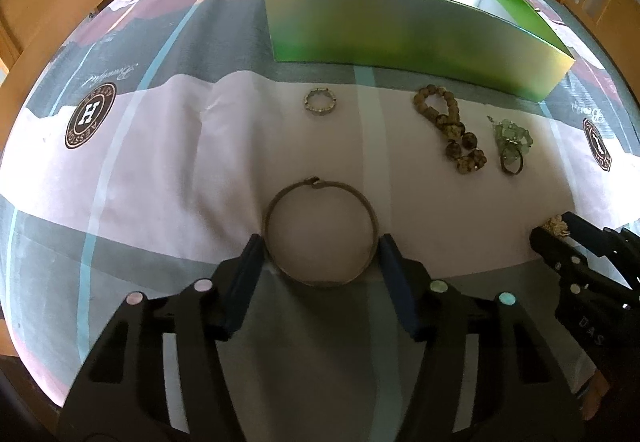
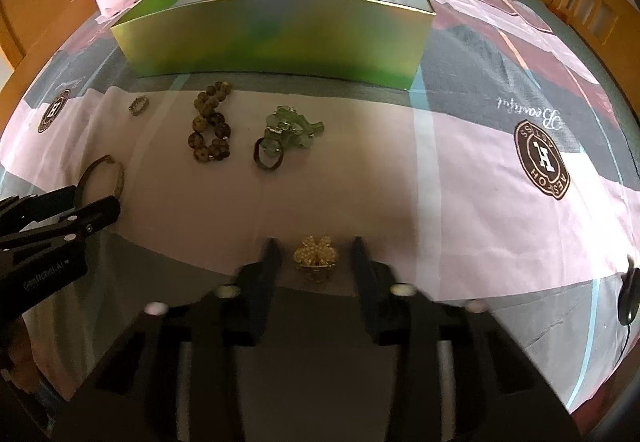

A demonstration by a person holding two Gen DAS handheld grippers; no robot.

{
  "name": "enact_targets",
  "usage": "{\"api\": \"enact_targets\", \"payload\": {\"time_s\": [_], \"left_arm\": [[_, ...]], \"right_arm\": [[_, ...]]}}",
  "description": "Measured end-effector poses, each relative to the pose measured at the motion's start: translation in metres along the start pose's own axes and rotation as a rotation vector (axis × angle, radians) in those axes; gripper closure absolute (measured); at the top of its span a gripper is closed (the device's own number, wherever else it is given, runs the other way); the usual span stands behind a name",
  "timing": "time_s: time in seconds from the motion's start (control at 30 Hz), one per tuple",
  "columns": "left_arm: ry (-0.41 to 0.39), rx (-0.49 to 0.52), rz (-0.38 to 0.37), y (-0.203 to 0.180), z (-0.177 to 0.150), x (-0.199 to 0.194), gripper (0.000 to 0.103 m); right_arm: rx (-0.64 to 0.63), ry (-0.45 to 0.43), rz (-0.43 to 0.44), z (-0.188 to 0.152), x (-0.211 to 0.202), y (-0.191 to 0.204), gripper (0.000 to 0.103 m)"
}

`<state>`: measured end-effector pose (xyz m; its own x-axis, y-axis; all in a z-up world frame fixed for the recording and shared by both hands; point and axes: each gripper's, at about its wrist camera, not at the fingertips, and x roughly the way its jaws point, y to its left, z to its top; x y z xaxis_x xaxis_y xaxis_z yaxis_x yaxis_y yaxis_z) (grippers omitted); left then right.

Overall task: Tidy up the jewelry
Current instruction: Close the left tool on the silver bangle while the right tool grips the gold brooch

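Jaws of the left gripper (image 1: 320,254) flank one bangle (image 1: 320,234), contact unclear; right gripper (image 2: 314,262) stands released around one gold brooch (image 2: 316,254). Patterned bed sheet (image 1: 180,169), wooden cupboards. One green box (image 1: 400,29) at twelve o'clock.

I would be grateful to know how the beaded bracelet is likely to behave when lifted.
The beaded bracelet lies twisted into loops, so it will probably hang limp. Its round beads look smooth, so they may slip. Gripped by one bead, the rest would likely swing.
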<state>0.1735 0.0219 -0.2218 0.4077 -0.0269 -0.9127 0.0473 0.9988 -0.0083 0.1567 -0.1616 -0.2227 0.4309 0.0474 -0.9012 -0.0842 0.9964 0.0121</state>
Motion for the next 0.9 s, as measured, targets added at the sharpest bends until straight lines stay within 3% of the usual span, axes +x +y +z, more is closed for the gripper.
{"api": "enact_targets", "payload": {"time_s": [0.03,0.1,0.17,0.2,0.3,0.37,0.5,0.7,0.9], "left_arm": [[-0.001,-0.001,0.001,0.001,0.000,-0.001,0.049],[-0.004,-0.011,0.014,0.003,0.000,-0.003,0.076],[-0.005,-0.028,-0.010,0.007,0.001,-0.007,0.081],[-0.003,-0.030,-0.035,0.008,0.002,-0.009,0.081],[-0.010,-0.013,-0.016,0.007,0.002,-0.012,0.077],[-0.015,-0.023,-0.022,0.008,0.001,-0.013,0.047],[-0.036,-0.027,-0.021,0.006,0.011,-0.013,0.029],[-0.014,-0.020,0.009,-0.003,0.030,0.008,0.029],[-0.022,-0.012,0.036,-0.005,0.031,0.016,0.045]], "right_arm": [[0.000,0.000,0.003,0.000,0.000,0.001,0.079],[-0.004,-0.001,0.001,0.001,-0.001,0.001,0.081],[0.002,0.000,0.013,0.001,-0.002,0.001,0.081],[0.004,-0.001,0.017,0.001,-0.003,0.001,0.081],[0.011,0.004,0.021,0.001,-0.004,0.000,0.081],[0.019,0.010,0.029,0.002,-0.004,0.000,0.081],[0.033,0.016,0.025,0.003,-0.002,-0.002,0.081],[0.041,0.016,0.024,0.007,-0.001,-0.005,0.081],[0.031,0.007,0.024,0.008,0.000,-0.004,0.081]]}}
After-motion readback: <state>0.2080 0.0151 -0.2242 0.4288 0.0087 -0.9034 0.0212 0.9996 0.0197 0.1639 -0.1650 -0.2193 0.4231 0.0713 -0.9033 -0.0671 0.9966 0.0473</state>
